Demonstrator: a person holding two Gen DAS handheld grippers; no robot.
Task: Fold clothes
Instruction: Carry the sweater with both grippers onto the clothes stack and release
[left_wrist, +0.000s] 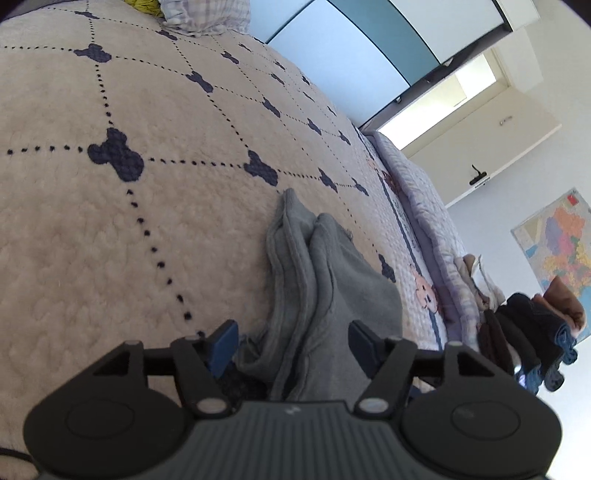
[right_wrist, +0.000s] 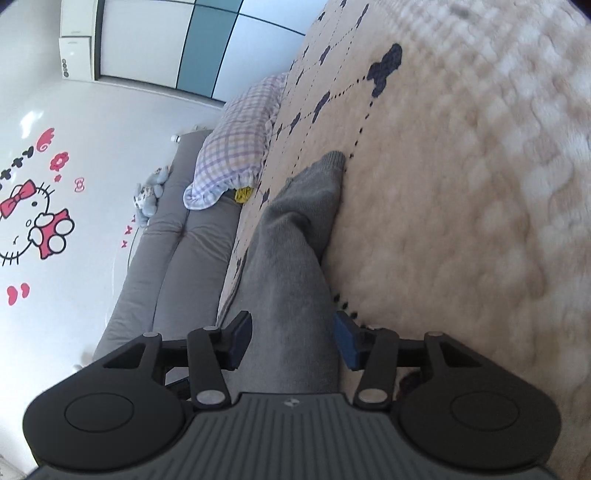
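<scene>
Both claws sit low over the blanket (left_wrist: 110, 221) on the bed, each with its jaws spread wide around grey cloth. Between the fingers of my left claw (left_wrist: 293, 345) runs a bunched, ridged part of the grey garment (left_wrist: 332, 280); the cloth passes through the gap, but I cannot tell whether either blue pad (left_wrist: 225, 345) presses it. My right claw (right_wrist: 291, 339) is open about as far, and a smoother grey sleeve or leg (right_wrist: 291, 258) lies between its pads, stretching away to a ribbed cuff (right_wrist: 332, 160) resting on the blanket. Left view: a pile of dark clothes (left_wrist: 524, 339) lies past the bed's edge, near a wall map (left_wrist: 557, 254). Right view: a checked pillow (right_wrist: 236, 147) sits beside the grey headboard (right_wrist: 177, 266).
</scene>
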